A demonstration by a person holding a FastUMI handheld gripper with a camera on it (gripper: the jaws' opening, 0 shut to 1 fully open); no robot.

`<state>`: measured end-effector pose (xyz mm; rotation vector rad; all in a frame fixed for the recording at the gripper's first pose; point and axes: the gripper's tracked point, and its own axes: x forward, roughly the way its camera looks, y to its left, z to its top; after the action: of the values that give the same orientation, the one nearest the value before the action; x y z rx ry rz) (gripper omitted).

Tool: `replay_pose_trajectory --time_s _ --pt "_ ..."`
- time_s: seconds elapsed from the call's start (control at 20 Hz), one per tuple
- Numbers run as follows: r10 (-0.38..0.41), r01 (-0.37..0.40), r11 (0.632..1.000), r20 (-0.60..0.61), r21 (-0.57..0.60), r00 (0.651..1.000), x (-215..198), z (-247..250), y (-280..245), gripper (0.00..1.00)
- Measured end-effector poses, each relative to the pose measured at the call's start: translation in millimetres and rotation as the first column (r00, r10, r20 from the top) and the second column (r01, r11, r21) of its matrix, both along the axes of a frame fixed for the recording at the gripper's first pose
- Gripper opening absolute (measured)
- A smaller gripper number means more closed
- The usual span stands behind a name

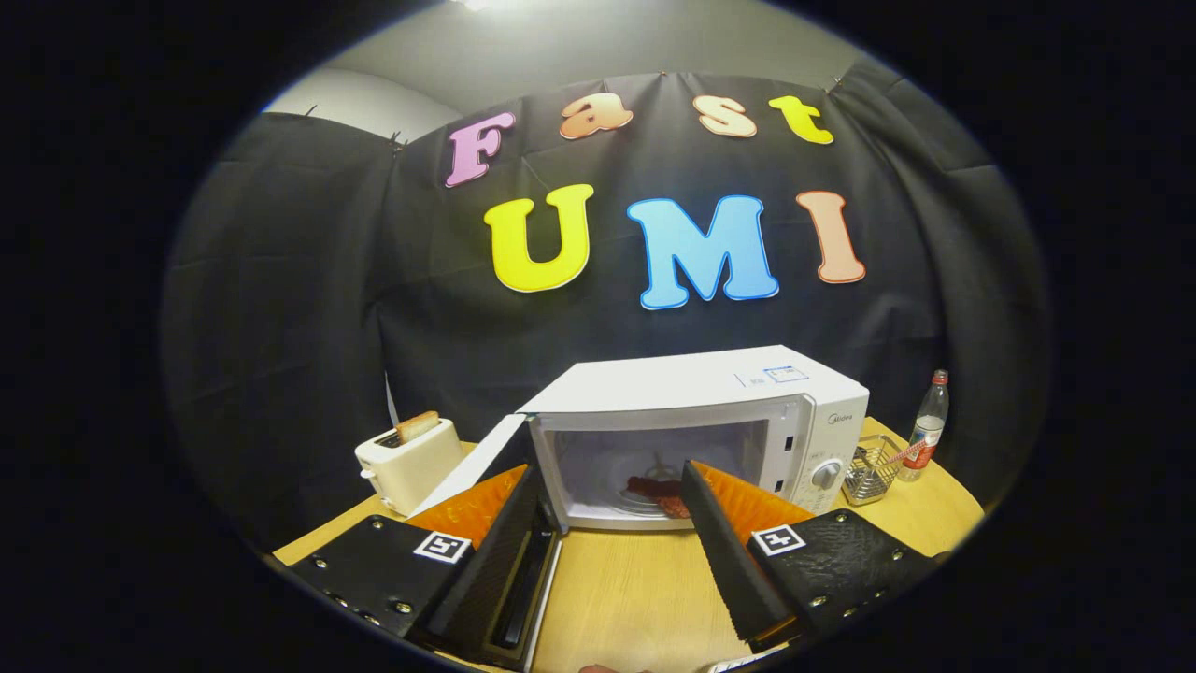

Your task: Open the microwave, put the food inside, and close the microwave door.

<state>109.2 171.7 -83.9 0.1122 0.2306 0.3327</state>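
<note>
Microwave (pixel 710 411) stands on the wooden table (pixel 626 598) at about twelve o'clock from the gripper (pixel 612 491), just ahead of the fingertips, with the black cloth wall behind it. Its door (pixel 472 472) is swung wide open toward nine o'clock, hinged on the left side of the cavity, and the left finger (pixel 486 551) lies right along the door's inner face; whether it touches the door I cannot tell. Inside the lit cavity the food (pixel 654 491), a dark reddish piece, rests on the turntable, seen between the two fingertips and partly hidden by the right finger (pixel 724 551). The control panel with its round knob (pixel 827 475) sits on the microwave's right side, at about one o'clock from the gripper.

The gripper's fingers are spread apart and hold nothing, with bare tabletop between them.

At ten o'clock, beyond the open door, a cream toaster (pixel 408 465) stands with a slice of bread (pixel 417 426) poking out of its slot. At two o'clock, just beside the microwave, a small wire basket (pixel 871 472) sits on the table, and next to it, a little farther right, an upright clear bottle (pixel 927 430) with a red cap and a red label
</note>
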Motion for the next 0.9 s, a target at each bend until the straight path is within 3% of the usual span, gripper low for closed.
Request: replay_pose_trajectory --time_s 0.45,0.9 --pt "0.124 -0.124 0.992 0.064 0.000 0.990 -80 28 70 0.94" --pt "0.326 -0.329 0.944 0.089 0.025 0.941 -150 34 162 0.94"
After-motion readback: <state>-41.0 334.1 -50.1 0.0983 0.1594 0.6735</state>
